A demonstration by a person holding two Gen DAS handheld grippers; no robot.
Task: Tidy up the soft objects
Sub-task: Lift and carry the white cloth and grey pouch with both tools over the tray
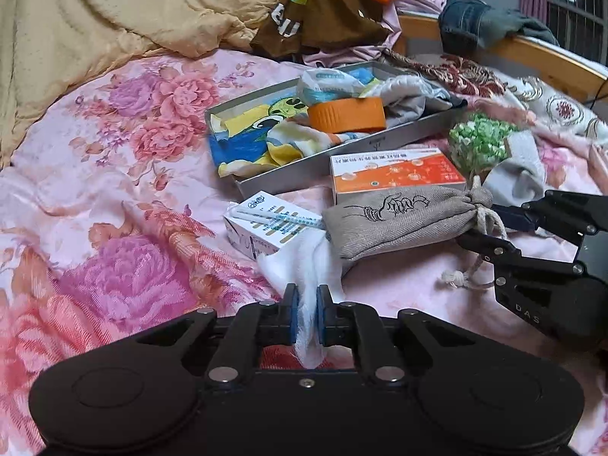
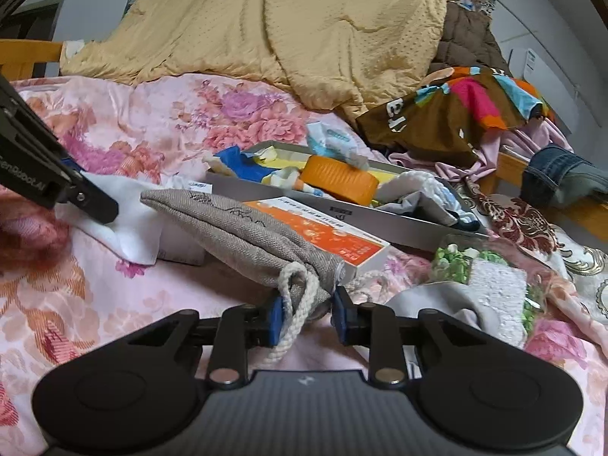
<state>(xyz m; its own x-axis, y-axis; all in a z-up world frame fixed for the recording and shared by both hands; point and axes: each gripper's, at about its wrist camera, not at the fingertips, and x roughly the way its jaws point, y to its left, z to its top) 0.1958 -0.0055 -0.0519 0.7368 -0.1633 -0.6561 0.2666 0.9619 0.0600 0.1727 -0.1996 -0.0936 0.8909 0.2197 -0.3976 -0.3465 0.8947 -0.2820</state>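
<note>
On the pink floral bedspread lies a thin white cloth (image 1: 300, 262), and my left gripper (image 1: 307, 292) is shut on its near end, the blue pads pinching the fabric. The same cloth (image 2: 129, 224) shows at the left of the right wrist view, under the left gripper (image 2: 91, 190). Beside it lies a grey drawstring pouch (image 1: 395, 220) with a line drawing on it. My right gripper (image 2: 307, 304) is shut on the pouch (image 2: 235, 228) at its gathered neck, with the white cord looped between the pads. From the left wrist view the right gripper (image 1: 486, 226) comes in from the right.
A shallow grey box (image 1: 304, 171) behind holds colourful cloths and an orange roll (image 1: 345, 114). An orange carton (image 1: 395, 174) and a small white carton (image 1: 262, 228) lie against the pouch. A green-and-white bundle (image 1: 478, 140), a yellow quilt (image 1: 114, 19), piled clothes and the wooden bed rail (image 1: 551, 53) surround them.
</note>
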